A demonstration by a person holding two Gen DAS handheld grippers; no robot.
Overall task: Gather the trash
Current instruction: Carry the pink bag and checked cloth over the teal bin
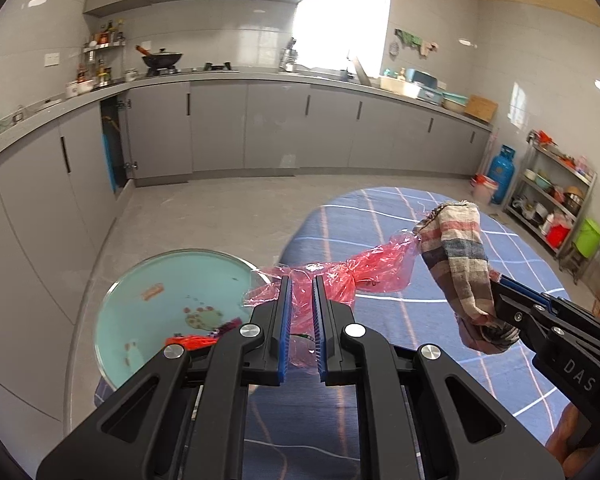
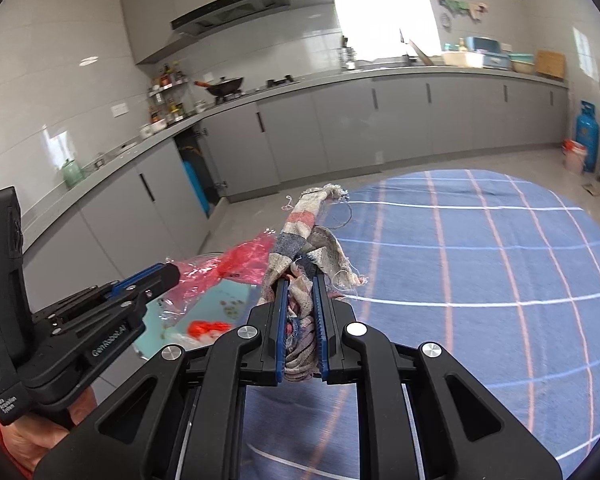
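My left gripper (image 1: 301,280) is shut on a crumpled red-tinted clear plastic bag (image 1: 340,276), which trails up to the right over the table edge. My right gripper (image 2: 300,278) is shut on a striped, frayed cloth rag (image 2: 308,232) that stands up out of its jaws. The left wrist view shows the right gripper (image 1: 496,280) at the right, holding the rag (image 1: 456,252) against the bag's far end. In the right wrist view the left gripper (image 2: 168,270) is at the left with the bag (image 2: 224,266) bunched beside it. Below both sits a round teal bin (image 1: 172,300) holding scraps and something red.
A round table with a blue checked cloth (image 2: 480,260) lies under and ahead of both grippers. Grey kitchen cabinets (image 1: 260,128) line the far walls. A blue gas cylinder (image 1: 501,172) and a metal shelf rack (image 1: 552,196) stand at the right. A person's hand (image 2: 32,436) grips the left tool.
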